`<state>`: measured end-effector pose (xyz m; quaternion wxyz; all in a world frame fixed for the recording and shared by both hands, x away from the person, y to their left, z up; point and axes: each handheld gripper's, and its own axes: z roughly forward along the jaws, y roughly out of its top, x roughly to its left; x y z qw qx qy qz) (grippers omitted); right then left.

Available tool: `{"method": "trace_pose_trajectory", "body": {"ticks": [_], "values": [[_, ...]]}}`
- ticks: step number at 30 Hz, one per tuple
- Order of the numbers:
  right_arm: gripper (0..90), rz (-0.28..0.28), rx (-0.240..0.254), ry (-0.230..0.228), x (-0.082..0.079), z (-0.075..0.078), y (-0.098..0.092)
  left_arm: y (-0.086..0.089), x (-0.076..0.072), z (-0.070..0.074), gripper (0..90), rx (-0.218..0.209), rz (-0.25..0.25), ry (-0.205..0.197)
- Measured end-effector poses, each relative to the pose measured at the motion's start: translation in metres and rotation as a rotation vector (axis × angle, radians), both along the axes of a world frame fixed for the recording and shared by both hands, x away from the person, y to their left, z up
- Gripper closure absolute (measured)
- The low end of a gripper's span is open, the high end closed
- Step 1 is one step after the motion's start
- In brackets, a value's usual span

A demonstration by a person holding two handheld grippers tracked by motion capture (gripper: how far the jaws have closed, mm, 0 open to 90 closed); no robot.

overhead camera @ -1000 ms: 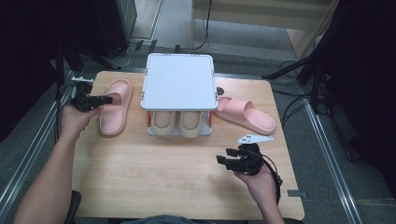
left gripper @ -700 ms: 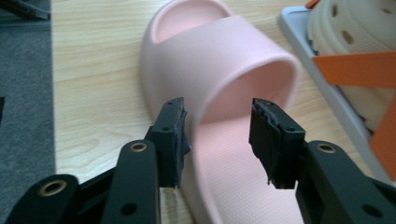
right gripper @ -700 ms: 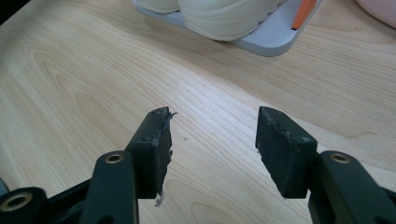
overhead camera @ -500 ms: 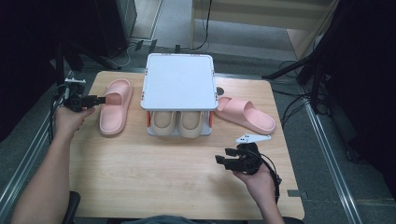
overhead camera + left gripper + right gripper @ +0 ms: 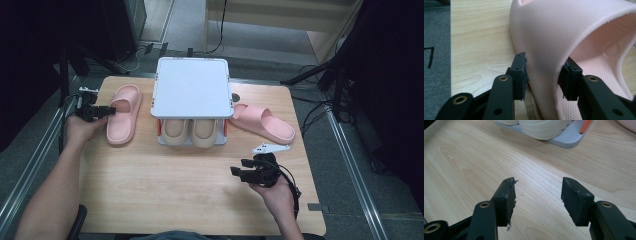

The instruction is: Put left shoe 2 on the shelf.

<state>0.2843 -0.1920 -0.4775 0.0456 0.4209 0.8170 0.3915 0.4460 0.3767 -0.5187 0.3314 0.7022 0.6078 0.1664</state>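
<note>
1. High view: my left tool [image 5: 111, 111] meets the left pink slipper [image 5: 122, 121] on the desk [image 5: 165, 190].
2. Left gripper view: jaws, just narrowing, straddle the slipper's strap [image 5: 544, 50], pads pressing.
3. Right gripper view: my right tool [image 5: 537, 195] hangs released, with bare desk between the jaws.

two pink slippers [image 5: 122, 120] [image 5: 262, 122], two beige slippers [image 5: 175, 132] [image 5: 204, 132], one white rack [image 5: 192, 92], one wooden table [image 5: 165, 185]

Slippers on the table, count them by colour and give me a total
Pink slippers: 2, one left of the rack, one right of it
Beige slippers: 2, side by side on the rack's lower shelf
Total: 4
</note>
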Motion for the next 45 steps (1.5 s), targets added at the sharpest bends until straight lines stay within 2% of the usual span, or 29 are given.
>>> {"method": "trace_pose_trajectory", "body": {"ticks": [2, 6, 9, 12, 16, 19, 25, 28, 30, 33, 36, 42, 45], "values": [[45.6, 0.002, -0.001, 0.001, 0.0, 0.0, 0.001, 0.0, 0.001, -0.002, 62.8, -0.016, 0.003, -0.009], [45.4, 0.008, -0.003, 0.001, 0.0, -0.001, 0.002, 0.001, 0.001, -0.001, 66.3, -0.008, 0.005, -0.009], [45.3, 0.005, -0.004, 0.002, 0.0, -0.001, 0.003, 0.001, 0.0, 0.0, 71.6, -0.011, 0.028, -0.004], [45.1, 0.007, -0.002, 0.001, 0.0, -0.001, 0.002, 0.001, -0.001, 0.003, 76.4, 0.015, 0.032, 0.005], [44.9, 0.006, -0.003, 0.002, 0.0, 0.0, 0.002, 0.002, -0.002, 0.005, 81.4, -0.007, 0.046, 0.016], [44.8, 0.008, -0.001, 0.001, 0.0, 0.0, 0.002, 0.002, -0.002, 0.006, 82.1, -0.003, 0.04, 0.028], [44.6, -0.011, 0.006, -0.009, 0.003, 0.002, 0.001, 0.002, -0.005, 0.012, 82.6, -0.051, 0.042, 0.065], [44.6, -0.011, 0.013, -0.019, 0.004, 0.003, 0.001, 0.0, -0.007, 0.024, 82.8, -0.072, 0.048, 0.038], [44.6, -0.008, 0.012, -0.016, 0.006, 0.003, 0.002, -0.001, -0.007, 0.033, 82.9, -0.085, 0.041, 0.047], [44.6, 0.002, 0.012, -0.019, 0.008, 0.003, 0.004, -0.005, -0.008, 0.046, 82.8, -0.056, 0.029, 0.045], [44.6, 0.015, 0.014, -0.02, 0.01, 0.003, 0.005, -0.007, -0.007, 0.059, 82.7, -0.045, 0.021, 0.046], [44.6, 0.029, 0.019, -0.016, 0.015, 0.003, 0.009, -0.014, -0.002, 0.088, 82.6, -0.06, 0.034, 0.039], [44.5, 0.041, 0.017, -0.015, 0.017, 0.003, 0.011, -0.02, 0.0, 0.105, 82.6, -0.048, 0.02, 0.029]]}}
